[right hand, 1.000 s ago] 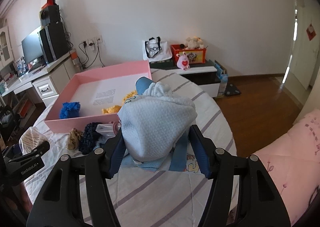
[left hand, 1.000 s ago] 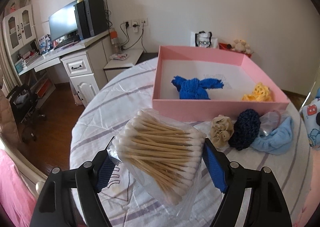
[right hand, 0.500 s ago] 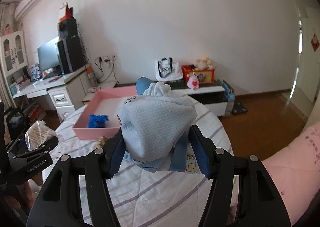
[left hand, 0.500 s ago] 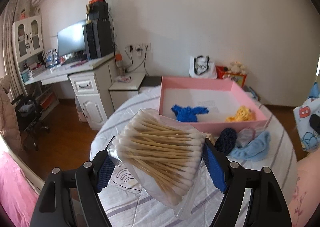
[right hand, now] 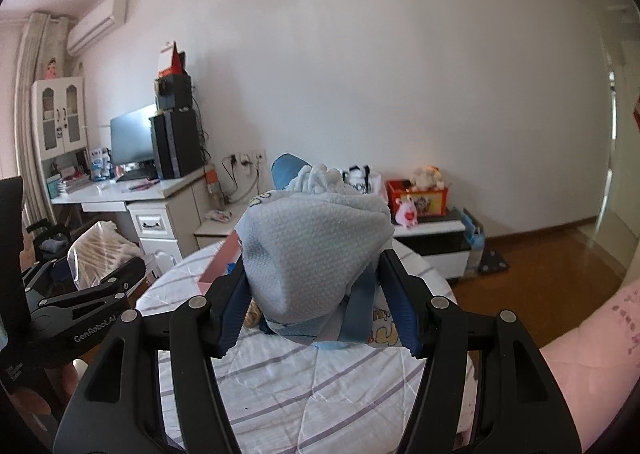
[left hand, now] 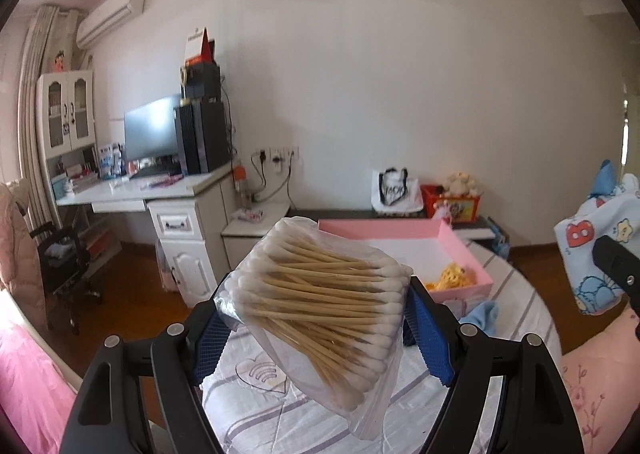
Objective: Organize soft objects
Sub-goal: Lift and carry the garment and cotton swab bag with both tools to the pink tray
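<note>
My left gripper (left hand: 316,330) is shut on a clear bag of cotton swabs (left hand: 320,310) and holds it high above the table. My right gripper (right hand: 316,306) is shut on a bundled light blue cloth (right hand: 316,250), also held high; it also shows at the right edge of the left wrist view (left hand: 596,242). The pink tray (left hand: 460,250) lies beyond on the round table, with a yellow knitted piece (left hand: 452,278) inside. A light blue soft item (left hand: 482,314) lies on the table in front of the tray. The left gripper with the bag shows in the right wrist view (right hand: 100,266).
The round table has a white striped cover (right hand: 320,382). A white desk (left hand: 160,193) with monitor stands at left, a low cabinet (right hand: 432,238) with toys at the back wall. A pink bed edge (left hand: 600,374) is at right, wooden floor around.
Both grippers have risen and pulled back from the table with their loads still held. The tray and soft items now look farther and lower.
</note>
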`<action>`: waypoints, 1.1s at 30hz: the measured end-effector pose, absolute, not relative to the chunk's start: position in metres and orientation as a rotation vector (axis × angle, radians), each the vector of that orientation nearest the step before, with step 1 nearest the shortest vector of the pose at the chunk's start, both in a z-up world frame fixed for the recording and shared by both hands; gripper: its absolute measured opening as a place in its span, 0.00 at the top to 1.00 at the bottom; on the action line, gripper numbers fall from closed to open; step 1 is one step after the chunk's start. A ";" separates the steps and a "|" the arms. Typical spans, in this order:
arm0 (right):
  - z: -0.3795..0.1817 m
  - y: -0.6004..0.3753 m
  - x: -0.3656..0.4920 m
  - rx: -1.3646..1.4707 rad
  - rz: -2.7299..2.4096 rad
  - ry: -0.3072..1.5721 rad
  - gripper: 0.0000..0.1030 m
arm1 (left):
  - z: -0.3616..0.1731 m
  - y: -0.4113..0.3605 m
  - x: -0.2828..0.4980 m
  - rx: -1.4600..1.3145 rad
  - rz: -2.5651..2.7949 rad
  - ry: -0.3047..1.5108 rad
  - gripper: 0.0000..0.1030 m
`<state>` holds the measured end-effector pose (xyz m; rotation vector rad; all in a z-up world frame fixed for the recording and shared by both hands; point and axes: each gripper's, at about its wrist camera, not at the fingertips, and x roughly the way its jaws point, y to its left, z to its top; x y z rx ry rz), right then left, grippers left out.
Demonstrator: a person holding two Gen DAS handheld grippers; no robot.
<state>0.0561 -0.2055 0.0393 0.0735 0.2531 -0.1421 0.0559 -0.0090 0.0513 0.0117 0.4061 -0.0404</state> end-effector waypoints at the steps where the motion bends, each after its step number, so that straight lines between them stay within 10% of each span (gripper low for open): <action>1: 0.042 -0.203 0.052 0.069 -0.137 0.240 0.43 | 0.055 -0.009 0.048 0.014 -0.040 0.389 0.26; 33: 0.058 -0.187 0.024 0.030 -0.098 0.169 0.43 | 0.040 0.009 -0.052 0.000 -0.045 0.272 0.26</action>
